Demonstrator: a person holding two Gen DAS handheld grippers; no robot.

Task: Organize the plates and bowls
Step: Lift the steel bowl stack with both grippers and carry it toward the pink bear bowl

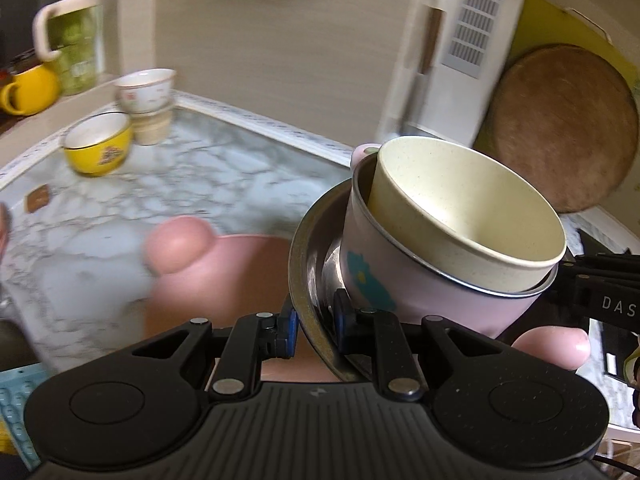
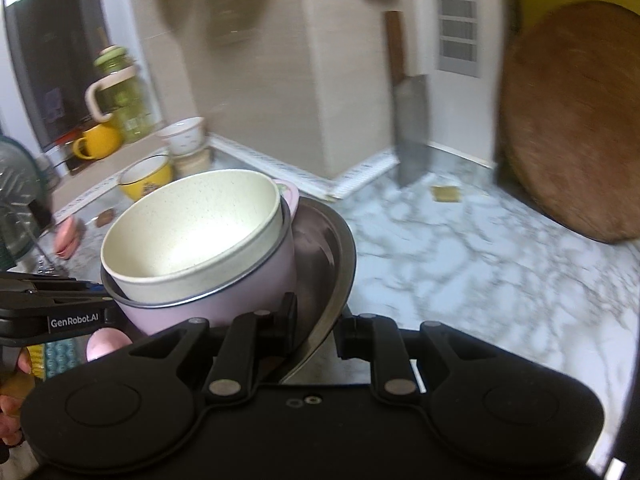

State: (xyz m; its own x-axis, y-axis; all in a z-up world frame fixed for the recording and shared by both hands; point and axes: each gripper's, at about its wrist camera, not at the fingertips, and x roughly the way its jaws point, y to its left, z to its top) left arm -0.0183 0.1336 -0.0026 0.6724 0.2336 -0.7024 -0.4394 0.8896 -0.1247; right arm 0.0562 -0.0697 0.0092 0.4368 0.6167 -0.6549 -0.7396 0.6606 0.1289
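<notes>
Both grippers, left gripper [image 1: 314, 330] and right gripper [image 2: 318, 330], clamp opposite rims of the steel plate [image 1: 298, 256] mid-frame so the stacked cream bowl [image 1: 472, 208] in pink bowl [image 1: 400, 280] rides level above the marble counter [image 1: 192, 172].

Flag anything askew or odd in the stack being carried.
The cream bowl sits crooked inside the pink pot, one rim riding higher than the pot's edge. The whole stack tilts on the steel plate, gripped at opposite rims by both hand-held grippers. Nothing spilled.
</notes>
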